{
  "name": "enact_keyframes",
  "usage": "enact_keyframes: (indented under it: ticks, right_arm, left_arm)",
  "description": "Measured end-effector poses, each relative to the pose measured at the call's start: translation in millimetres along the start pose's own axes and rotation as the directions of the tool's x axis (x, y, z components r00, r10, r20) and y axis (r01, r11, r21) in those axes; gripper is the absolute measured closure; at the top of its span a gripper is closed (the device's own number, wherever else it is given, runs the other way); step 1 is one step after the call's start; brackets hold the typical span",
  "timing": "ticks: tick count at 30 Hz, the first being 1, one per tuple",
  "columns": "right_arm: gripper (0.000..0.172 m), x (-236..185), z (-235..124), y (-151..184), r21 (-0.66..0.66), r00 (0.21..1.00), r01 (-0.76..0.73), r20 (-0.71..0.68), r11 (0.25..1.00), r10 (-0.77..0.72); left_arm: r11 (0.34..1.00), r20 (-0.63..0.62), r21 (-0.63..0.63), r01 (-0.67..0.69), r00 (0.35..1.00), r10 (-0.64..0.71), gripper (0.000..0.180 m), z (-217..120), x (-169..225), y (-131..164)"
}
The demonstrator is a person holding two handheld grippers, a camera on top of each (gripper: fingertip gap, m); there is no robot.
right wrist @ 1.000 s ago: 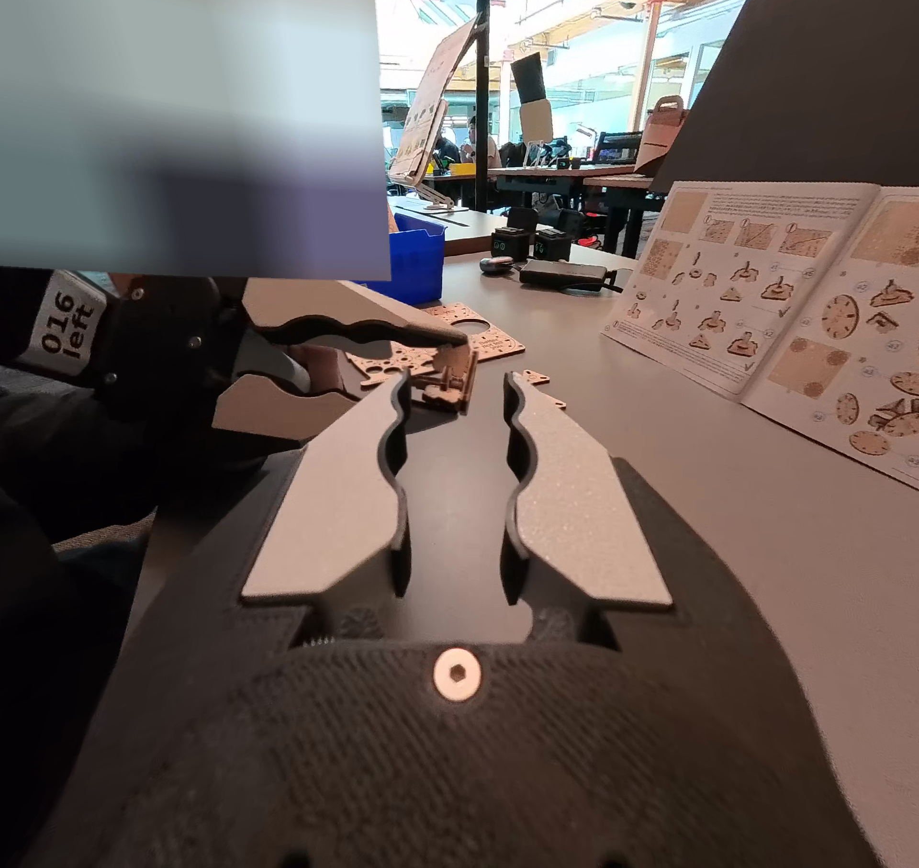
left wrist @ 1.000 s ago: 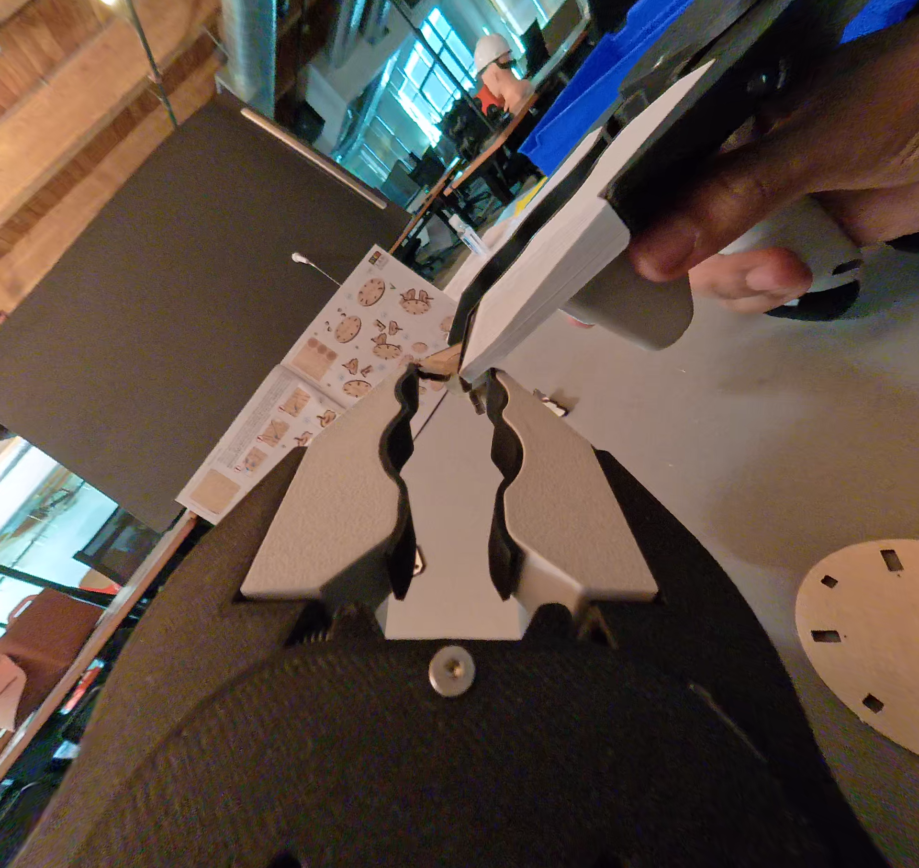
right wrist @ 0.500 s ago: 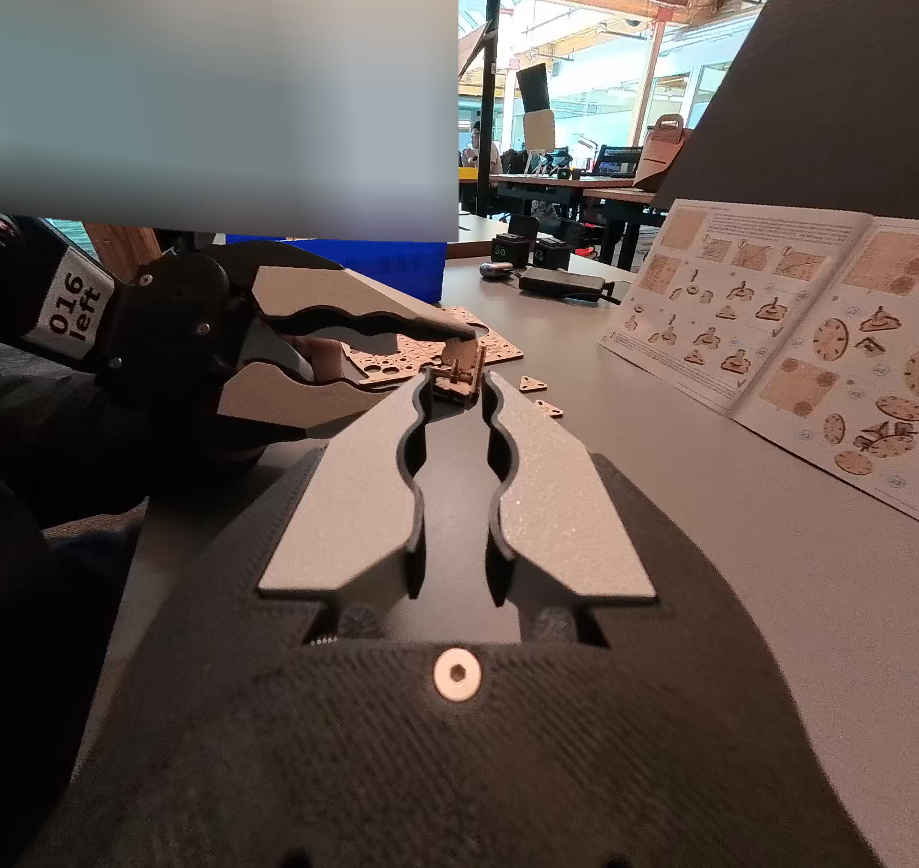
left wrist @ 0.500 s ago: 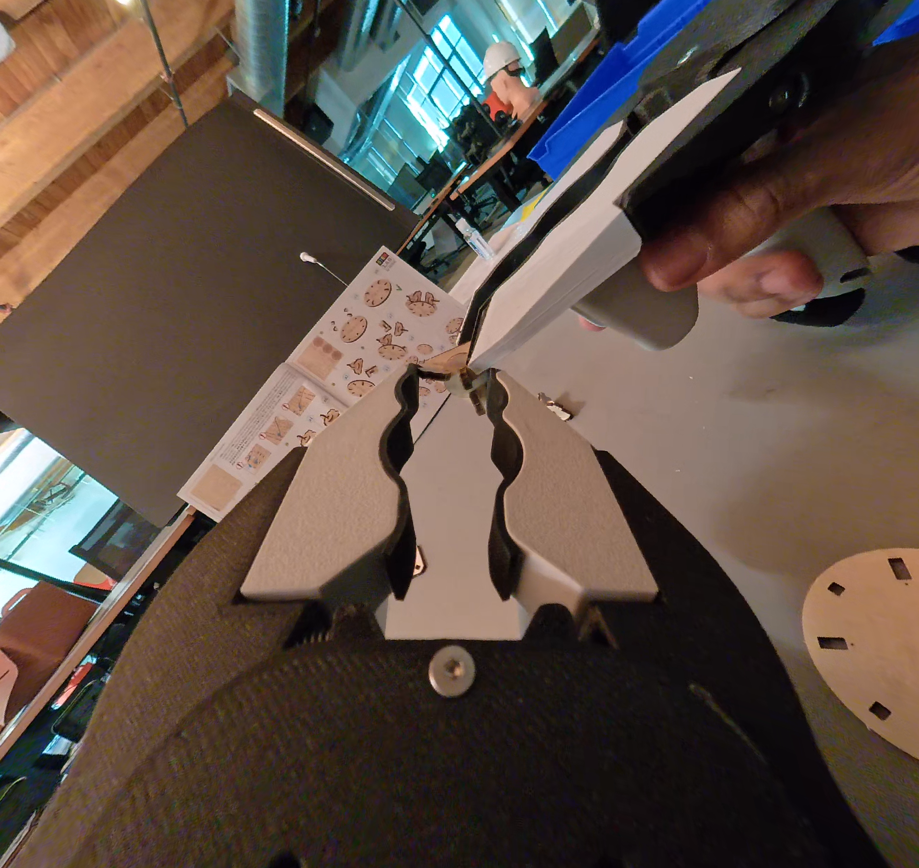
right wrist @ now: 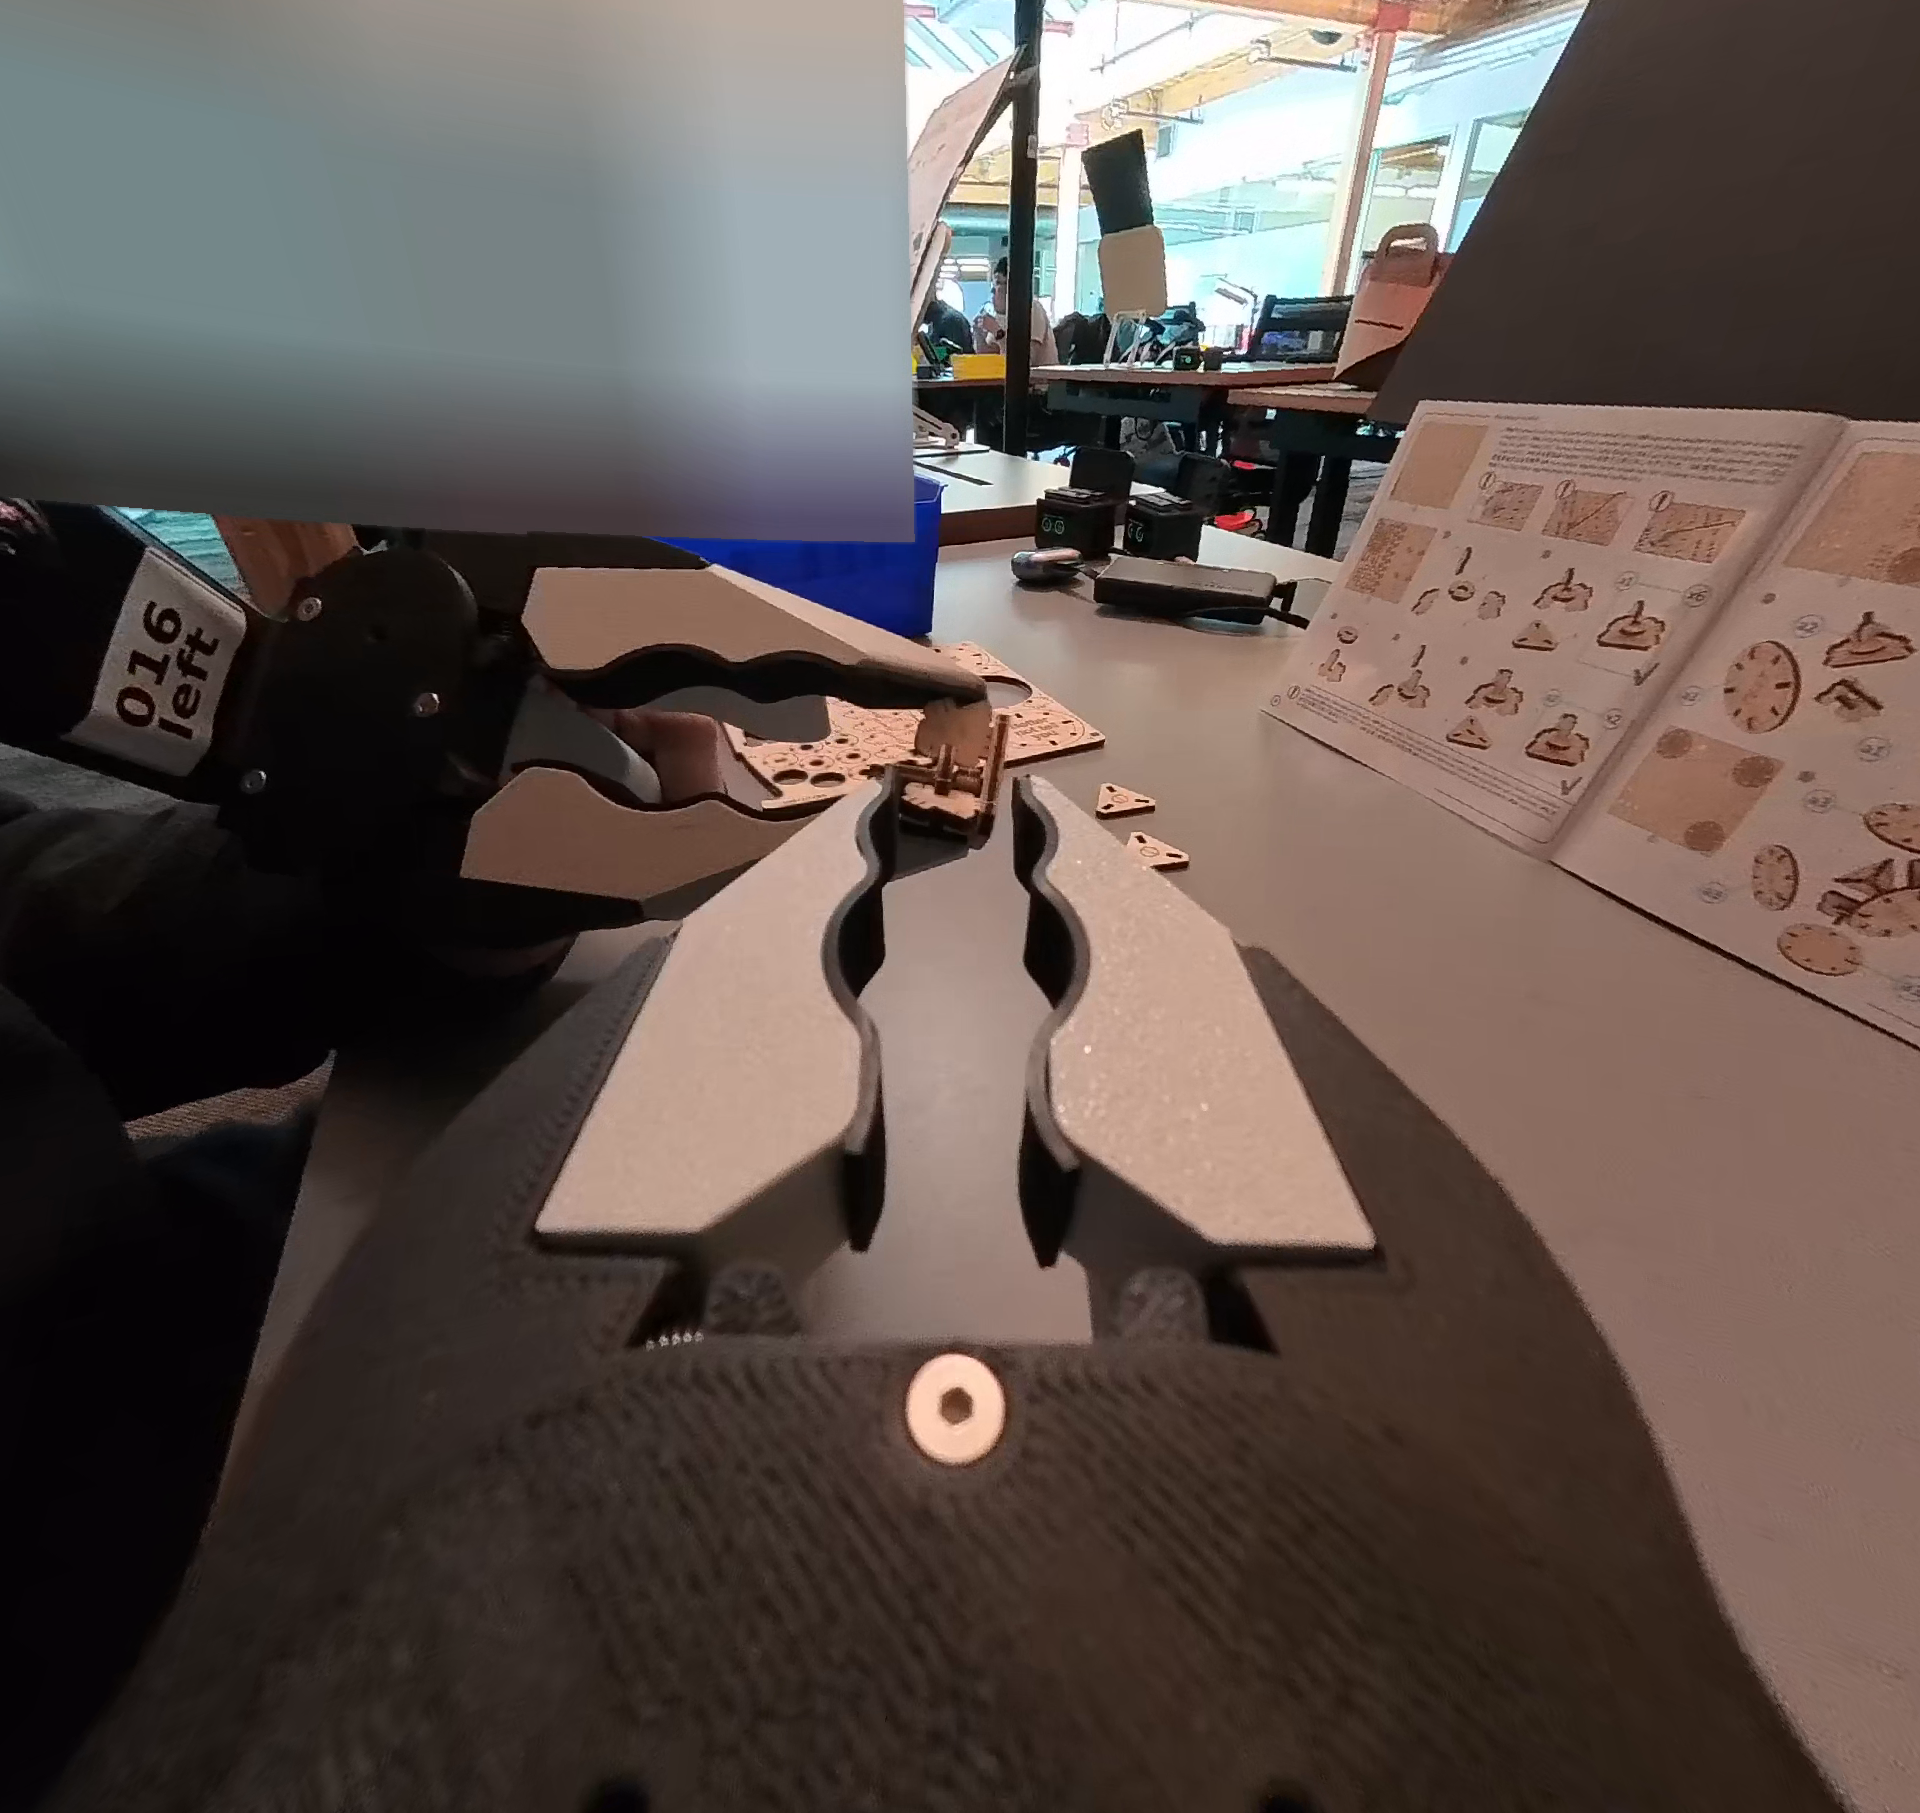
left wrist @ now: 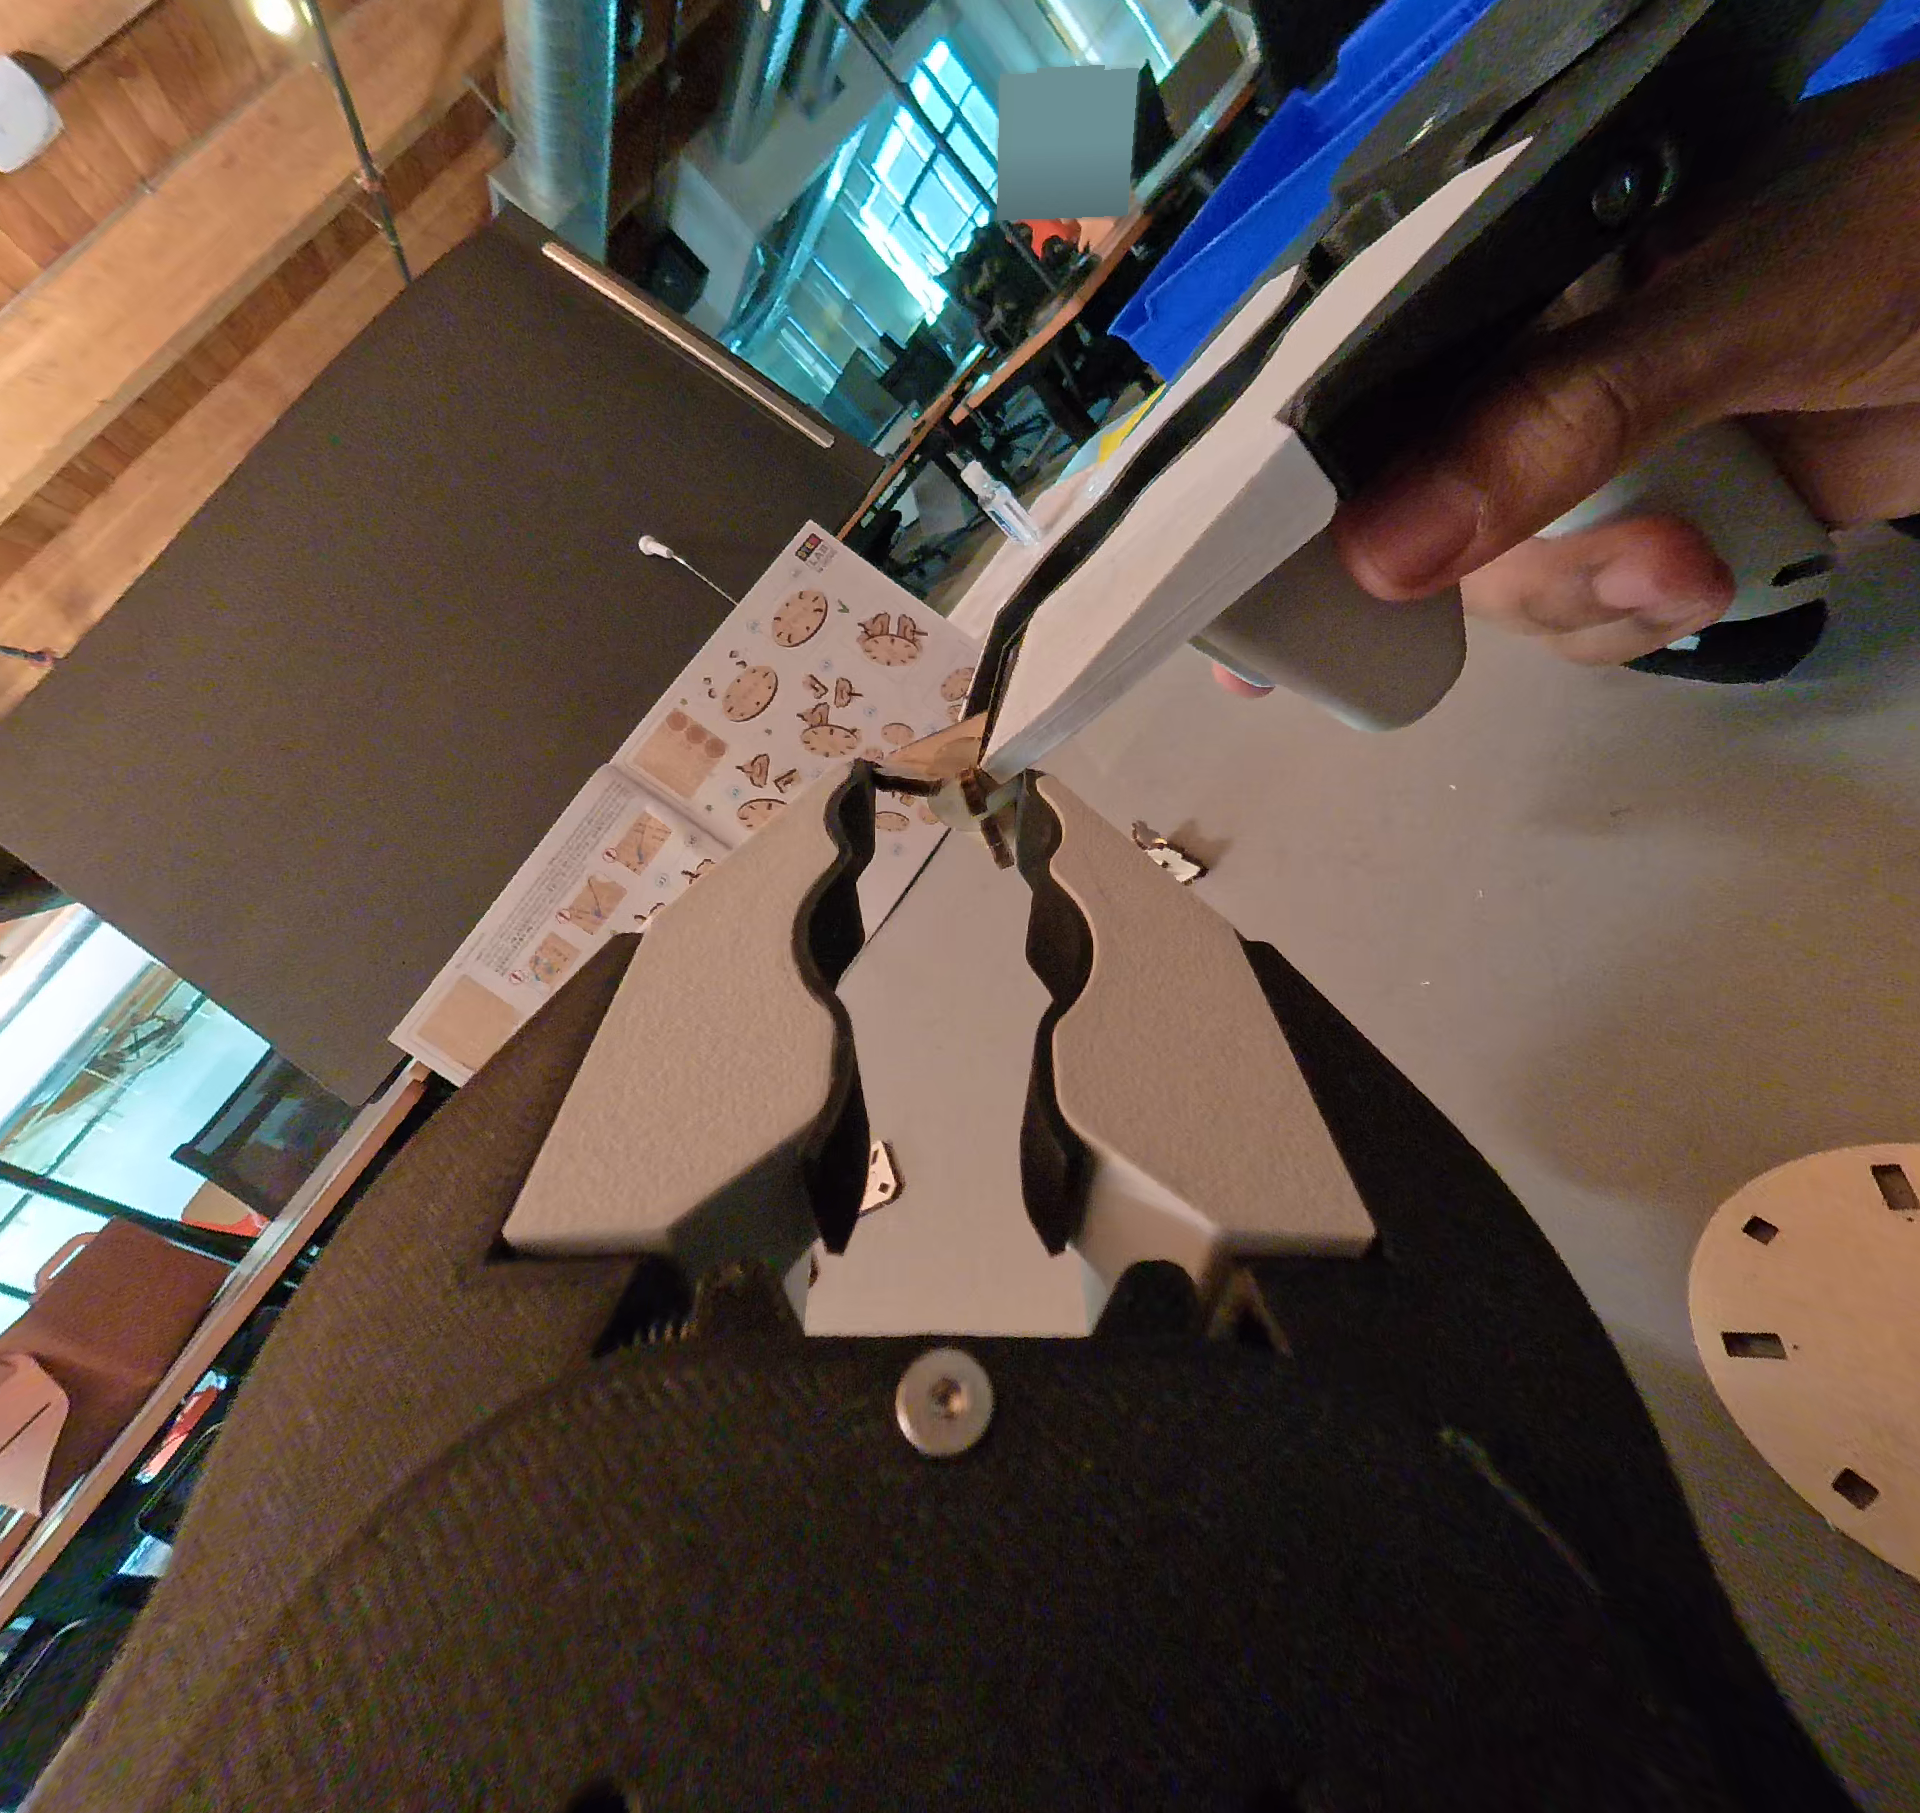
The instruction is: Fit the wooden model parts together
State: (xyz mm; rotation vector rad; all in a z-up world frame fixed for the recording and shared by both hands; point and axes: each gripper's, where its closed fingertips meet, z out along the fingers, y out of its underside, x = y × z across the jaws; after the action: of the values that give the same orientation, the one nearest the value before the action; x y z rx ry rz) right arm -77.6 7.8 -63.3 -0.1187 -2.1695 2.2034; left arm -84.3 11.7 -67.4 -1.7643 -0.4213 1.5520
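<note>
- Gripping a small wooden assembly (right wrist: 940,797) clear of the desk (right wrist: 1455,1036), the left gripper (left wrist: 940,787) has its jaws narrowed on it. One tip bears on the assembly's pale round part from above, the other comes from underneath. A grip top and bottom seems meant to leave the assembly's sides free.
- Coming at the assembly from the side, the right gripper (right wrist: 951,792) has its jaws narrow about it and crosswise to the left pair. One finger (right wrist: 862,828) lies against the assembly's toothed edge. Whether the other finger presses on its upright plate or stands just off it, I cannot tell.
- A hand (left wrist: 1662,392) works the right gripper's handle, up and to the right of the assembly in the left wrist view.
- Behind the assembly lies a flat wooden sheet (right wrist: 1039,724) full of cut-out holes, likely the stock its parts came from.
- Just right of the assembly, two small triangular pieces (right wrist: 1125,802) lie loose on the desk, within easy reach.
- Farther right of the assembly an open instruction booklet (right wrist: 1558,620) leans against a black board (left wrist: 364,672), apparently tilted so its pages face the work.
- Behind the assembly, past the sheet, stands a blue bin (right wrist: 831,579).
- Well to the near right of the assembly in the left wrist view, a slotted round wooden disc (left wrist: 1818,1348) lies flat, apart from the work.
</note>
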Motion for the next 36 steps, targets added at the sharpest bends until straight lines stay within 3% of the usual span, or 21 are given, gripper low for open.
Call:
enact_keyframes:
  ticks: [36]
  right_arm:
    - [0.155,0.9,0.6,5.0,-0.024,0.999,-0.033,0.008,0.999,0.033]
  left_arm:
    - [0.999,0.002,-0.023,-0.029,1.0,0.03,0.155,1.8,2.3,3.3]
